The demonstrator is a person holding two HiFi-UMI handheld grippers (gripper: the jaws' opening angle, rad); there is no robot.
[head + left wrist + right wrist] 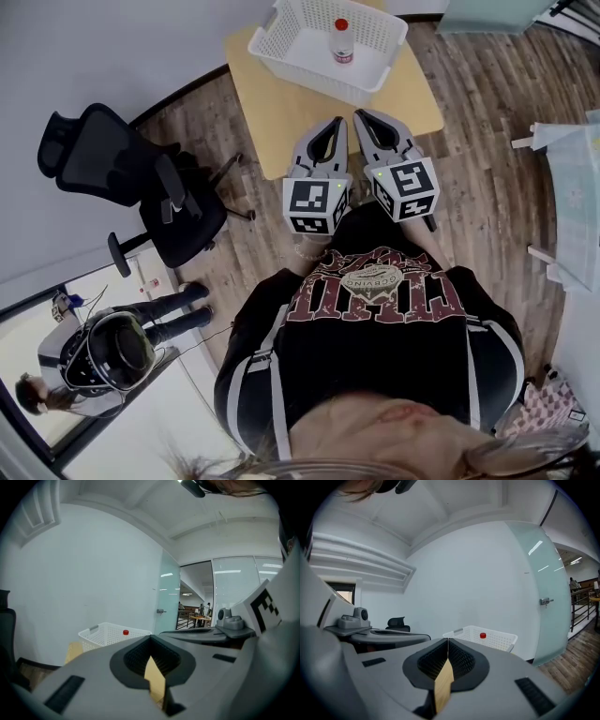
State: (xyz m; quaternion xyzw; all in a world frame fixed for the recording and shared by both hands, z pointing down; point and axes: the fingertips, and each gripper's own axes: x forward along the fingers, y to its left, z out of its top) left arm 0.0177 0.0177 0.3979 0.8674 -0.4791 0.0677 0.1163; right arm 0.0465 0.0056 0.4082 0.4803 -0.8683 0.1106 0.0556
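I hold both grippers side by side close to my chest, pointed at a small wooden table (281, 108). The left gripper (336, 123) and the right gripper (362, 115) are shut with nothing between their fingers, and their tips hover over the table's near edge. On the table's far part stands a white plastic basket (277, 45) with a clear bottle (342, 43) with a red cap upright inside. In the left gripper view the shut gripper (151, 637) faces the basket (104, 635). In the right gripper view the shut gripper (448, 640) faces the basket (499, 640) too.
A black office chair (141, 178) stands on the wooden floor left of the table. A person (103, 349) stands at the lower left behind glass. White furniture (572, 187) lines the right side. A frosted glass door (169, 597) is beyond the basket.
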